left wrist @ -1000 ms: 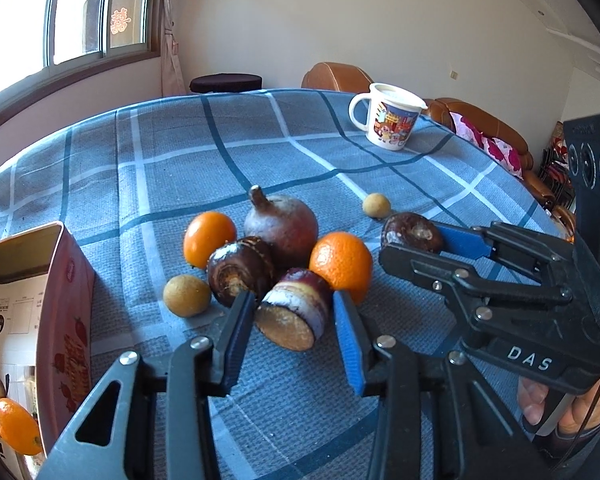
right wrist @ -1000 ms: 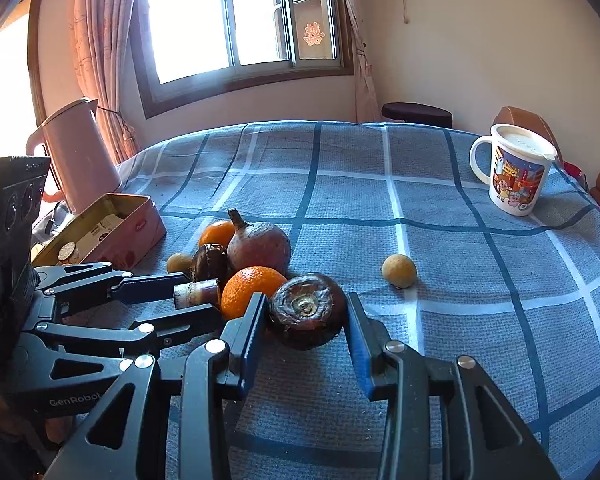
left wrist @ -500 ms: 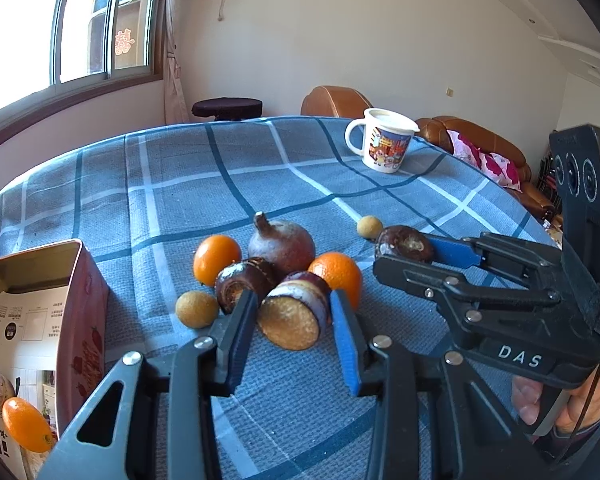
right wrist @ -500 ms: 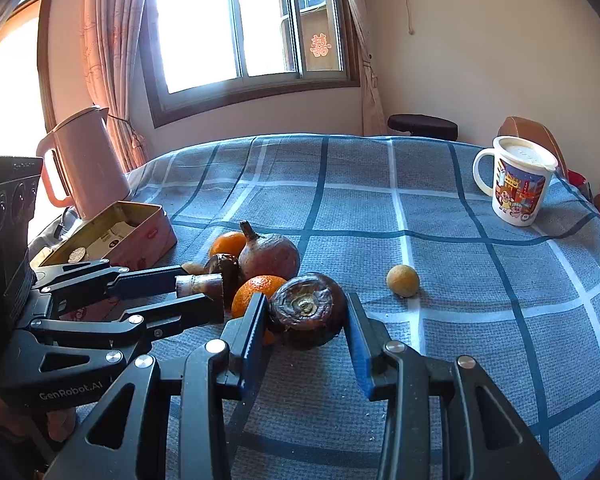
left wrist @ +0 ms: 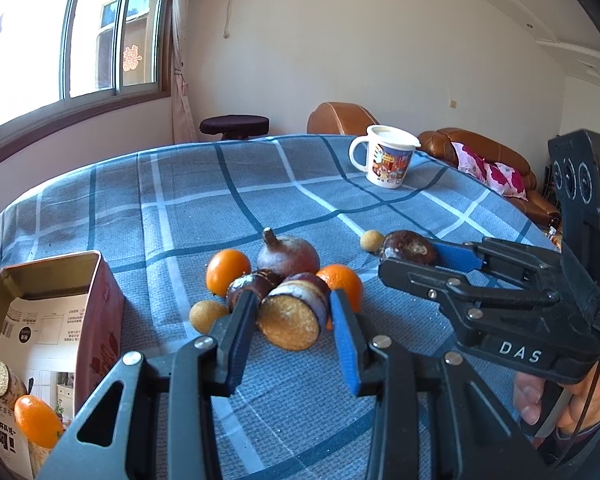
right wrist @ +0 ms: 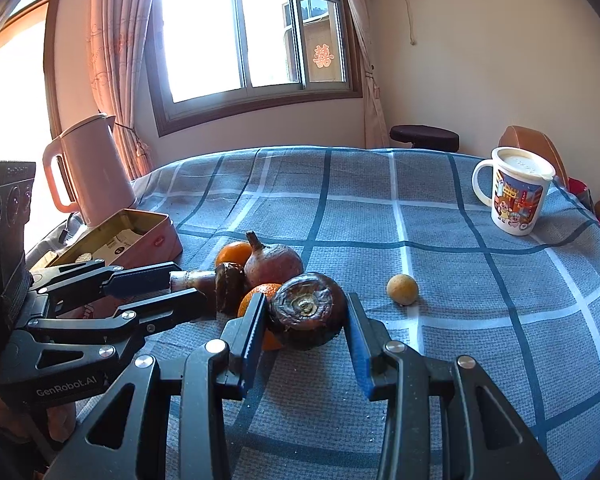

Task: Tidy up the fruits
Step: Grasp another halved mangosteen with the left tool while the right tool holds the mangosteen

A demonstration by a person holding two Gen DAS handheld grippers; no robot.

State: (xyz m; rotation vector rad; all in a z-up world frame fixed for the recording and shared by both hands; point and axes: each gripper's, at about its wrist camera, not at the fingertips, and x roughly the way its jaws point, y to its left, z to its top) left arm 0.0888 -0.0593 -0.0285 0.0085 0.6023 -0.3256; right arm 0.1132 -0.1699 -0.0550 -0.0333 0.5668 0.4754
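Tin box (left wrist: 100, 300): it is sitting to the left of the left tongs, open on top, with a small orange fruit (left wrist: 36, 420) lying inside.

Left tongs (left wrist: 292, 320): they are squeezing a cut dark root piece (left wrist: 292, 316) between the two blue pads, with its yellow cut face looking at the camera. I think it is being held up off the cloth, but I cannot be sure.

Fruit pile: it is sitting just past the left tongs' tips. It has two oranges (left wrist: 227, 270), a big reddish bulb with a stalk (left wrist: 288, 256), another dark piece (left wrist: 248, 284) and a small tan ball (left wrist: 206, 314).

Right tongs (right wrist: 306, 320): they are gripping a round dark fruit (right wrist: 306, 310), one pad on each side. A second tan ball (right wrist: 402, 289) is lying just right of their tips.

Step now: both tongs are holding something, so I think this is the carrying part.

Next move: the left tongs probably need to swing left, go over the tin box and let go. The right tongs then have to cross farther.

Only the left view shows: the inside of the box and a hand (left wrist: 556, 404) holding the right tongs.

Only the right view shows: a pink kettle (right wrist: 88, 172) behind the box. The mug (right wrist: 516, 196) is showing in both.
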